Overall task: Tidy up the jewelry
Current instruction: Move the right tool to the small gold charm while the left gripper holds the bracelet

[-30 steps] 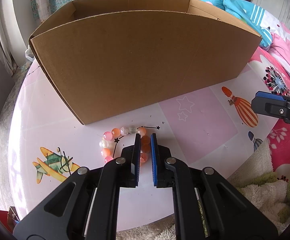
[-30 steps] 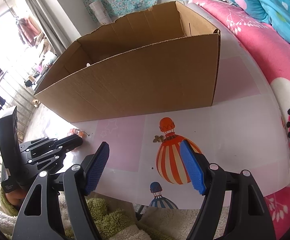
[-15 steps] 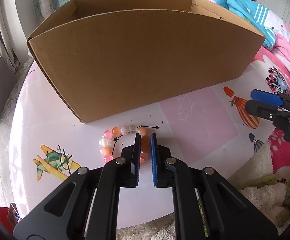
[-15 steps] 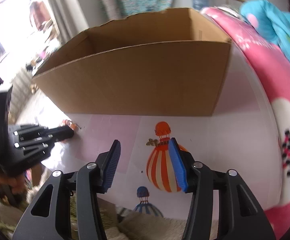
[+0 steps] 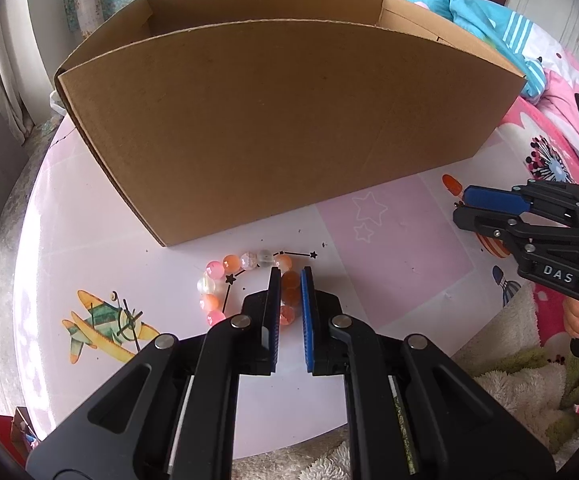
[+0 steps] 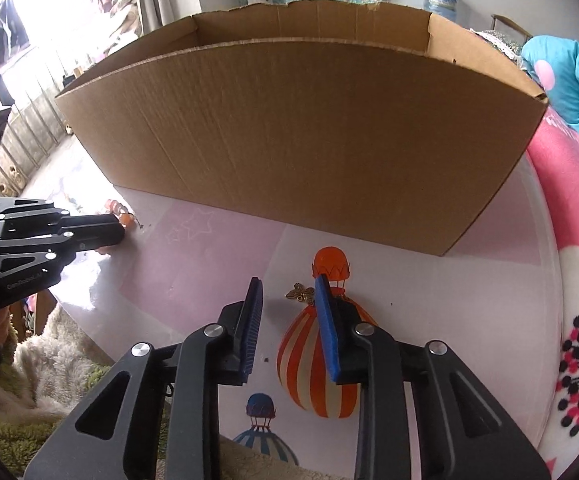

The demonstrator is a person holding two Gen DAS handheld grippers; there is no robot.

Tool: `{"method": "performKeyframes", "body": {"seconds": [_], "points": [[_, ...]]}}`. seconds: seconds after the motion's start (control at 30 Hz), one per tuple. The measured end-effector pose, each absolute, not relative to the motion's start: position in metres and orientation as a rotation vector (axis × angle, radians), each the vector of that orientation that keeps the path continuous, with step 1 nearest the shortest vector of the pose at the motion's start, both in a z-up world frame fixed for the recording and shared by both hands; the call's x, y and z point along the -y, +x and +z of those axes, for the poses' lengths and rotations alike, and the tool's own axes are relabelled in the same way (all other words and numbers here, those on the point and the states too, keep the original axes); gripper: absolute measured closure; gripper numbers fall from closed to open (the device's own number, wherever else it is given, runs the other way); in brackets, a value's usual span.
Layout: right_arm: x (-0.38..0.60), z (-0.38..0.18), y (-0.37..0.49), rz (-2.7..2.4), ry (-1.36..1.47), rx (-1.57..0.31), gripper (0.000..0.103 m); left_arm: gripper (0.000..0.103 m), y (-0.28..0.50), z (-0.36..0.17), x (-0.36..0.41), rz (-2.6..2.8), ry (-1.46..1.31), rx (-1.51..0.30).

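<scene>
A bracelet of pink and orange beads point(image 5: 225, 274) lies on the round printed table point(image 5: 389, 248), just in front of a large open cardboard box point(image 5: 289, 120). My left gripper point(image 5: 289, 278) is shut on the bracelet's orange beads and stays low on the table. In the right wrist view a small gold butterfly charm point(image 6: 299, 293) lies on a printed balloon. My right gripper point(image 6: 288, 284) is closing around it; the charm lies by the right pad, and the left pad stands clear of it. The left gripper point(image 6: 117, 228) shows at the left there, in front of the box point(image 6: 289, 128).
The box wall rises close behind both grippers. A pink flowered bedspread point(image 6: 569, 208) and a blue garment point(image 5: 473, 12) lie to the right. A fluffy green and white rug point(image 5: 521, 368) lies below the table's near edge. A person's fingers point(image 5: 577, 318) hold the right gripper point(image 5: 465, 206).
My right gripper's jaws have narrowed a lot, and it has rolled and sunk towards the butterfly charm. The left gripper and the bracelet have not moved.
</scene>
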State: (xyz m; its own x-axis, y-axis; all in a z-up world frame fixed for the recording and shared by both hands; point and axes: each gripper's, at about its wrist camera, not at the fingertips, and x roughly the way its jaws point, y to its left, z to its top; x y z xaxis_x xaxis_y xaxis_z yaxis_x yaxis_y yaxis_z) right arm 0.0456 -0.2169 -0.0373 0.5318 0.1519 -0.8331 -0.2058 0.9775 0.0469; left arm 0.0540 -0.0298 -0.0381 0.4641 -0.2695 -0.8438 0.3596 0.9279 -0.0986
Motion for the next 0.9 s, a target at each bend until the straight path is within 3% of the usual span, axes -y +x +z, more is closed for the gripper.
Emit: {"method": "performKeyframes", "body": {"seconds": [0.23, 0.37, 0.9], "points": [[0.214, -0.039, 0.044, 0.202, -0.092, -0.975, 0.082, 0.094, 0.055, -0.037, 0.03, -0.388, 0.098, -1.017], [0.214, -0.039, 0.044, 0.199, -0.088, -0.975, 0.09, 0.094, 0.055, -0.037, 0.03, -0.389, 0.1, -1.018], [0.223, -0.035, 0.042, 0.198, -0.041, -0.96, 0.09, 0.094, 0.055, -0.036, 0.03, -0.387, 0.102, -1.017]]}}
